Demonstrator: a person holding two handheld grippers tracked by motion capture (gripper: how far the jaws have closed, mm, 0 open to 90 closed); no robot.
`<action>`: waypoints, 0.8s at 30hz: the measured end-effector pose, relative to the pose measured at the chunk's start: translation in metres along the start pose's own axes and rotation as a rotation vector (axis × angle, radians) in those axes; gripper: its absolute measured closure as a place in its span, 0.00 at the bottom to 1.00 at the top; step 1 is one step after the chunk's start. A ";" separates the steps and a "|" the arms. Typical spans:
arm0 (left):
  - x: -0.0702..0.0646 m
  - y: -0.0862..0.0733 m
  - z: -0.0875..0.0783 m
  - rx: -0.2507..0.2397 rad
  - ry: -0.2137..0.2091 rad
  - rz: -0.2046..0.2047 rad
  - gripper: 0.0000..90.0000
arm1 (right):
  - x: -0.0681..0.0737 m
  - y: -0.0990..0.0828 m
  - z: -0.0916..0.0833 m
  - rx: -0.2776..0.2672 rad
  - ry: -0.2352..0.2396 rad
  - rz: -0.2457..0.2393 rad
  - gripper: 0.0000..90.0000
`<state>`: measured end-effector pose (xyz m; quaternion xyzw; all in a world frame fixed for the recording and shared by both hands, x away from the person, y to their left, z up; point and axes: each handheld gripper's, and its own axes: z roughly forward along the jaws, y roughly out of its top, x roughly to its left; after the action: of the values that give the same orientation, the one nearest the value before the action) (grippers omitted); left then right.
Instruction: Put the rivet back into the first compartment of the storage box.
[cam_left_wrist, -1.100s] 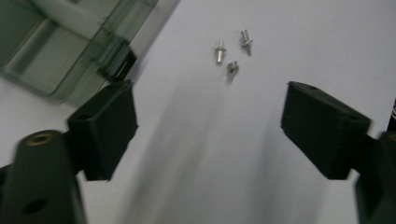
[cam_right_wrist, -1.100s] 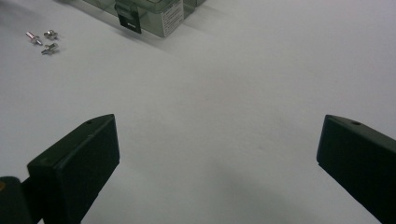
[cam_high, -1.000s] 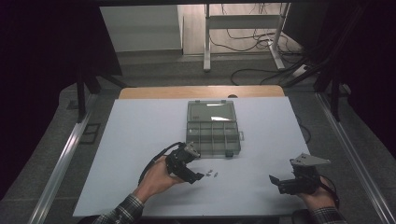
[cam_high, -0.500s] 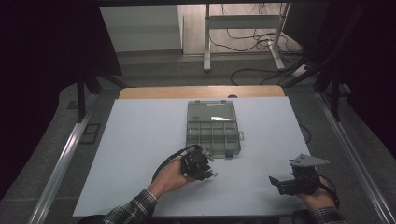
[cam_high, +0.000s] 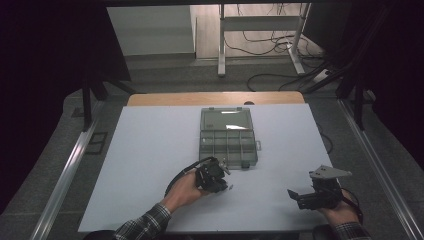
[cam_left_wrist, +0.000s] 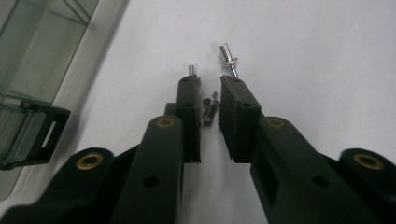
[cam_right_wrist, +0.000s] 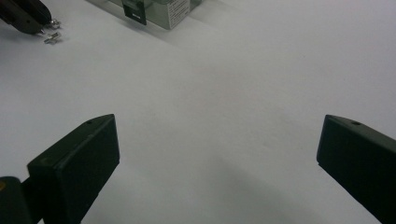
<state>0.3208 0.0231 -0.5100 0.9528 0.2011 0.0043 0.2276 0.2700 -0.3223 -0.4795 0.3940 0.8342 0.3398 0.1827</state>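
Observation:
Several small metal rivets lie on the white table (cam_high: 150, 150) just in front of a clear compartment box (cam_high: 228, 142). My left gripper (cam_high: 223, 181) points down at them. In the left gripper view its jaws have just been closing, and they now pinch one short rivet (cam_left_wrist: 211, 105) between the fingertips of the left gripper (cam_left_wrist: 210, 88). A longer rivet (cam_left_wrist: 229, 58) lies just past the tips, and another rivet end (cam_left_wrist: 190, 69) pokes out behind the left jaw. My right gripper (cam_high: 300, 196) rests at the table's front right, its jaws wide open over bare table (cam_right_wrist: 217, 154).
The box (cam_left_wrist: 28, 70) has its lid folded back and stands mid-table; its latch (cam_right_wrist: 133, 11) faces the person. From the right gripper view, the left gripper's tips (cam_right_wrist: 28, 21) and loose rivets (cam_right_wrist: 52, 38) sit far left. Table rails run along both sides.
The left hand slid right and a little down to the rivets by the box's front edge, and its jaws drew together around one. The right hand stayed put.

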 end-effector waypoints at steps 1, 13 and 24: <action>0.000 0.000 0.000 0.000 0.001 -0.002 0.89 | 0.000 0.000 0.000 0.002 0.000 -0.001 0.00; 0.007 -0.003 -0.018 -0.034 -0.025 -0.059 0.91 | 0.000 0.000 0.000 -0.002 0.001 0.000 0.00; 0.015 -0.008 -0.041 -0.079 -0.013 -0.106 0.91 | -0.001 0.000 0.000 -0.006 0.000 0.005 0.00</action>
<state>0.3272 0.0533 -0.4777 0.9311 0.2495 -0.0063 0.2661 0.2704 -0.3227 -0.4790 0.3957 0.8320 0.3430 0.1831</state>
